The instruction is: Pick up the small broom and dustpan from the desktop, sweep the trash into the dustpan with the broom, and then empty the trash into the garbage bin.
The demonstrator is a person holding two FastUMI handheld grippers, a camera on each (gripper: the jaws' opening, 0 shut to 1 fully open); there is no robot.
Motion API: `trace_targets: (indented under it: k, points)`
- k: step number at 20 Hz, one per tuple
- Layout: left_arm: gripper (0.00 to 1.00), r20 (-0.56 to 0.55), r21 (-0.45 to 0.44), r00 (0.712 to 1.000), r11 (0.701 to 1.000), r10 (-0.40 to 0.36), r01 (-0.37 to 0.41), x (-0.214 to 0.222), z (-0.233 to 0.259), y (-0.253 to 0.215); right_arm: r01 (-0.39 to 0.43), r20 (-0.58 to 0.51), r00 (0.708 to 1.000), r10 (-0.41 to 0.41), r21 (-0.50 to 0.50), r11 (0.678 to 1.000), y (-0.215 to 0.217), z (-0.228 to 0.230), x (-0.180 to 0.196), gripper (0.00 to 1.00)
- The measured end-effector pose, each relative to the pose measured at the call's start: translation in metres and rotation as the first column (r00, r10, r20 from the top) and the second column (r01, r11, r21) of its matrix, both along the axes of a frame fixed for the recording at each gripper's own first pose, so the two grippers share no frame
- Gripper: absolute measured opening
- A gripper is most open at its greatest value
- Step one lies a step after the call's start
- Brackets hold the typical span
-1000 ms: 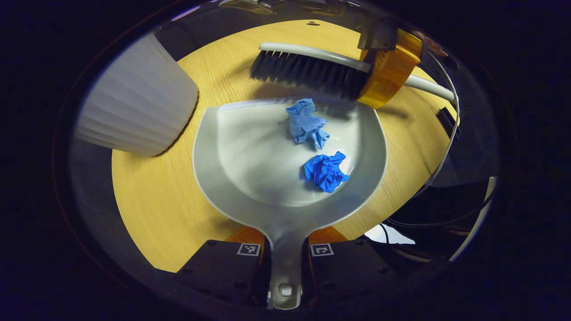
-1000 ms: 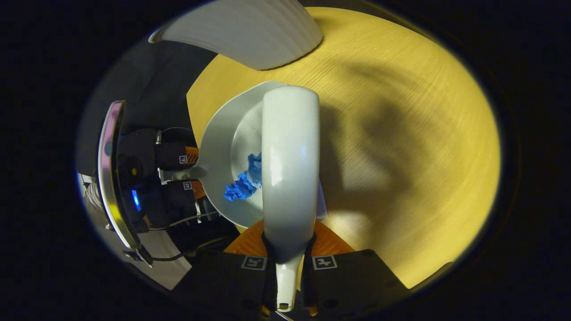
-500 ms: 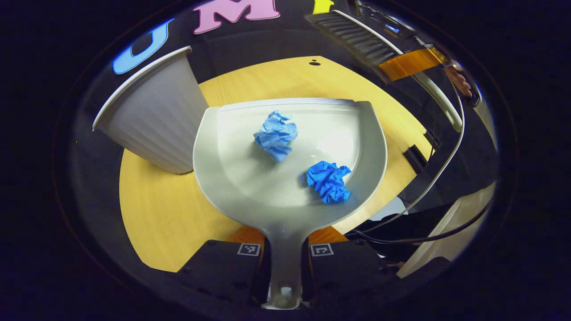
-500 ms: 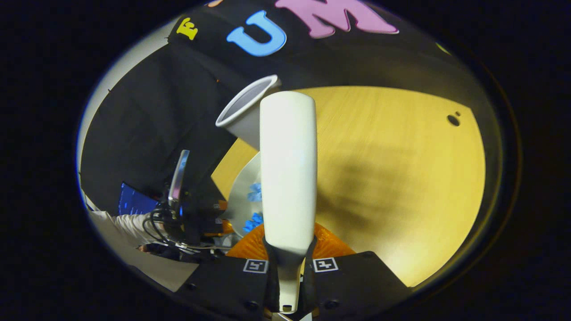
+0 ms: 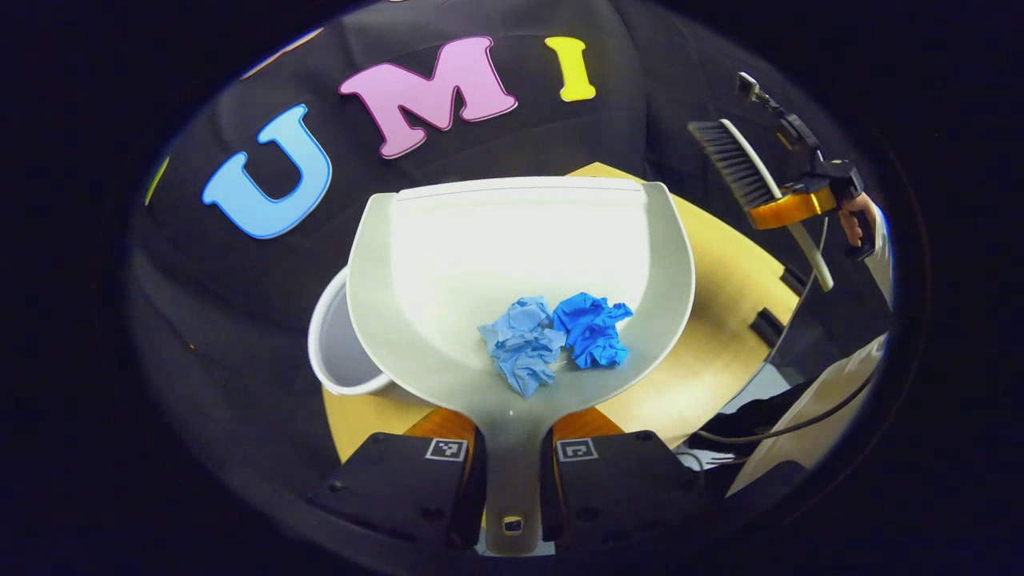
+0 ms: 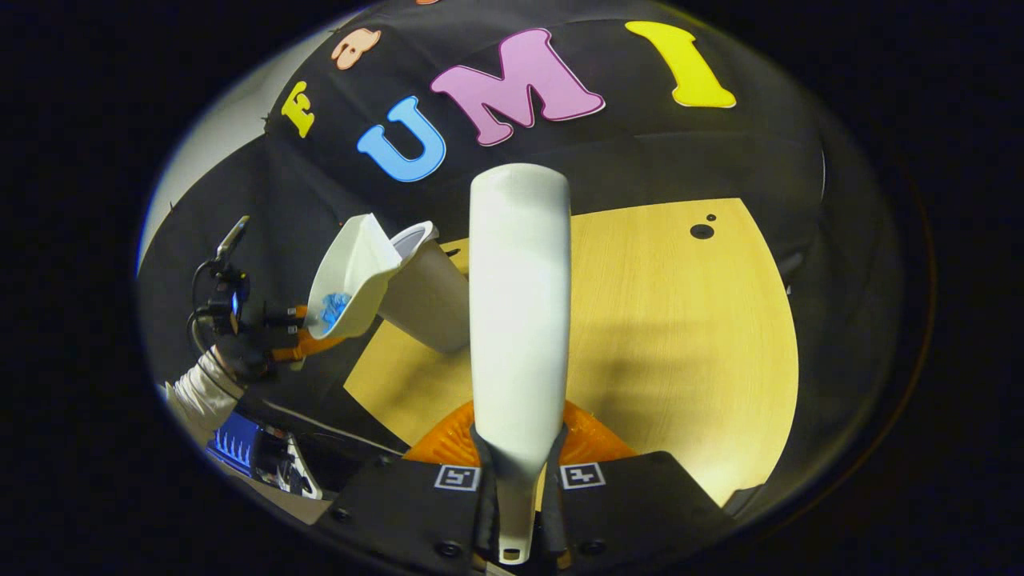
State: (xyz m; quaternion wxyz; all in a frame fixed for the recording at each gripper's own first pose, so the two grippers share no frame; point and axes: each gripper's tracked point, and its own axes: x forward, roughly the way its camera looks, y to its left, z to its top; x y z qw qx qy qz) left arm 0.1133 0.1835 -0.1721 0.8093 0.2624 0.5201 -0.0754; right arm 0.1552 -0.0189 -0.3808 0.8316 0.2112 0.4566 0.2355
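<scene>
Dustpan (image 5: 512, 240) occupying the centre of the left gripper view, its handle running straight down into the left gripper (image 5: 512, 472), whose two fingers are pressing on the handle from either side. Its long axis is running bottom to top of the frame, with the wide mouth pointing toward the upper edge. Two crumpled blue paper balls (image 5: 552, 336) are lying side by side, touching, in the lower part of the pan near the handle. The rim of the white garbage bin (image 5: 336, 352) is showing at the pan's lower left, partly hidden behind it, on the wooden desktop (image 5: 720, 320).

At the upper right of the same view, the broom (image 5: 740, 172) is hanging above the desktop with its bristles pointing up-left, carried by the right gripper (image 5: 800, 204) and a hand (image 5: 856, 224).

In the right gripper view, the broom's white back (image 6: 520, 320) is standing vertically at centre, its handle clamped between the fingers of the right gripper (image 6: 516, 488) at the bottom edge. At mid-left, the dustpan (image 6: 352, 272) is tilting mouth-up just beside the bin (image 6: 424, 296), apparently touching it.
</scene>
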Motion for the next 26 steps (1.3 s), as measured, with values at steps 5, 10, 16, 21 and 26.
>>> trace_targets:
  k: [5,10,16,21,26]
  points:
    - [0.24,0.047,0.285,0.998,0.957,0.030,-0.043,0.050,0.067,0.090,0.035,-0.014,0.999,-0.035,0.002,0.999,-0.016,-0.007,-0.011,0.22]
    - [0.24,-0.037,0.468,0.998,0.883,0.046,-0.023,0.073,0.071,0.140,0.036,-0.023,0.999,-0.036,-0.001,0.999,-0.020,-0.013,-0.014,0.22]
    - [0.24,-0.158,0.673,0.987,0.733,0.012,0.099,0.059,0.083,0.180,0.037,-0.021,0.999,-0.037,0.000,0.999,-0.024,-0.018,-0.021,0.22]
    - [0.24,-0.292,0.832,0.951,0.463,-0.101,0.305,0.067,0.103,0.196,0.035,-0.038,0.999,-0.035,-0.012,0.999,-0.028,-0.029,-0.030,0.22]
    - [0.24,-0.374,0.892,0.912,0.202,-0.170,0.404,0.075,0.122,0.206,0.020,-0.037,0.999,-0.021,-0.025,0.999,-0.026,-0.031,-0.034,0.22]
